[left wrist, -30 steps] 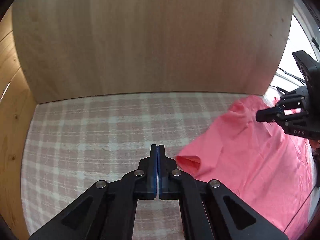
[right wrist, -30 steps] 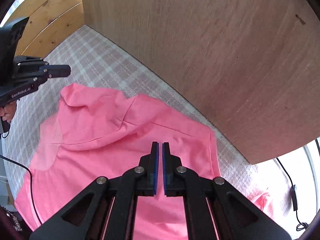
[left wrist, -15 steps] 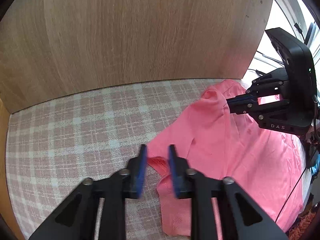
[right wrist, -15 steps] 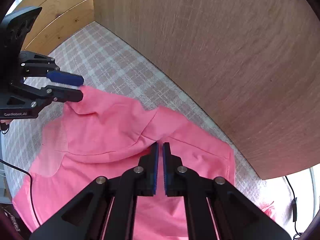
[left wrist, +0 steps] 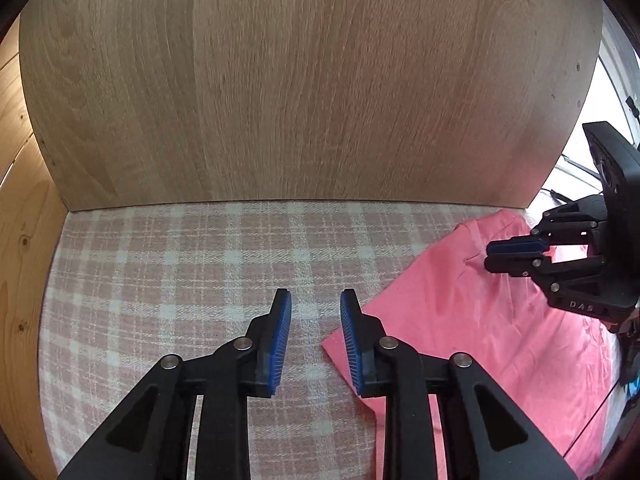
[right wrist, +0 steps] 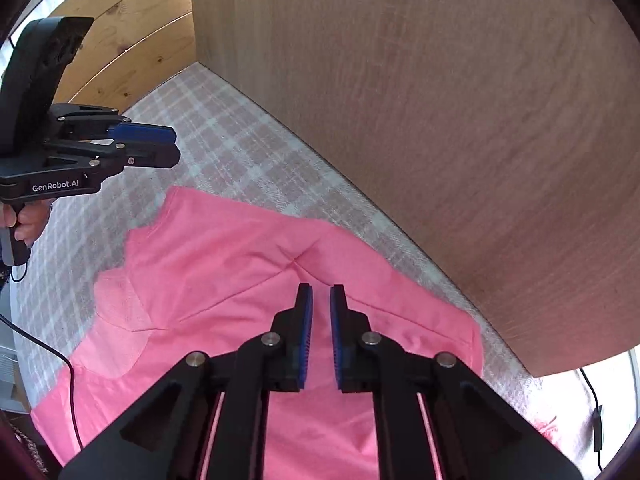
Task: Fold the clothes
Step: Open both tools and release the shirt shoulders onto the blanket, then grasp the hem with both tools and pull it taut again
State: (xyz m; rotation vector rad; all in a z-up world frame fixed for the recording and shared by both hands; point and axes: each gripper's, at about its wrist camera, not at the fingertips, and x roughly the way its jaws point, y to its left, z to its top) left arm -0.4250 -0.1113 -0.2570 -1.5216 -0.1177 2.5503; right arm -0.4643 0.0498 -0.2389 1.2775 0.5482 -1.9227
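A pink garment (right wrist: 248,280) lies spread flat on the pink-and-white checked cloth (left wrist: 180,264). My left gripper (left wrist: 316,300) hovers over the bare checked cloth just left of the garment's corner (left wrist: 332,346). Its jaws are opening and nothing is between them. In the right wrist view the left gripper (right wrist: 174,146) hangs above the cloth, beyond the garment's far left corner. My right gripper (right wrist: 320,292) points down over the garment's middle, near a crease. Its jaws are opening a narrow gap, with no cloth pinched. The left wrist view shows the right gripper (left wrist: 489,258) above the garment (left wrist: 460,320).
A tall wooden panel (left wrist: 300,80) stands along the far edge of the cloth. A planked wooden wall (left wrist: 20,260) closes the left side. A black cable (right wrist: 60,356) trails over the garment's near left edge. A hand (right wrist: 24,224) grips the left gripper's handle.
The left gripper let go of the raised garment corner and moved left off it; that corner now lies flat. Both pairs of jaws have opened, the left wider.
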